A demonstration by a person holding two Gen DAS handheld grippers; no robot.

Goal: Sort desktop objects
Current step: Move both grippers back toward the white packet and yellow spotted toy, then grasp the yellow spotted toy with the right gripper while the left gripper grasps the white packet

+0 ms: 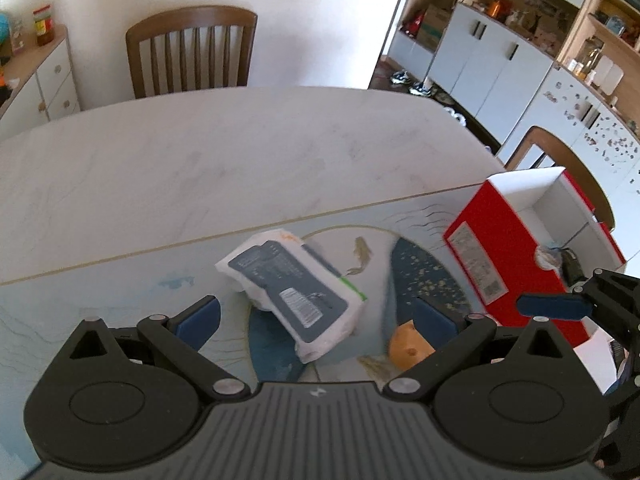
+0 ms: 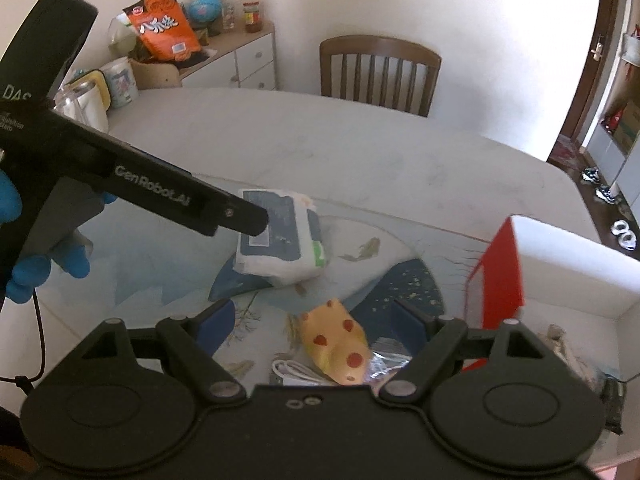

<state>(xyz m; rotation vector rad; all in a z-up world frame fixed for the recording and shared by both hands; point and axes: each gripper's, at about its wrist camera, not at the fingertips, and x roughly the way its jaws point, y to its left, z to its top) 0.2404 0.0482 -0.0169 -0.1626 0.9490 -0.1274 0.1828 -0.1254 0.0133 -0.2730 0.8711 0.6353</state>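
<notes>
On the bench (image 1: pixel 200 152) a printed mat (image 2: pixel 160 276) covers the near part. The left hand-held gripper (image 1: pixel 316 316) hangs with its jaws apart and nothing between the pads; in the right wrist view its black body carries the white words "GenRobot.AI", and a blue-gloved hand (image 2: pixel 24 276) grips it. Just ahead of it, toward the middle of the mat, lies a white pack (image 1: pixel 294 288) with a dark blue label, fine print too small to read. In the left view its long axis runs from far left to near right, its near end between the fingers' lines but not touched. Right of the pack lies a yellow toy (image 2: pixel 340 344) with red spots, long axis running from far to near. The right hand-held gripper (image 2: pixel 316 320) stands wide open over it, not touching. A white cable (image 2: pixel 292 372) lies beside the toy. At the bench's right edge stands an open red box (image 1: pixel 516 248) with a barcode sticker.
</notes>
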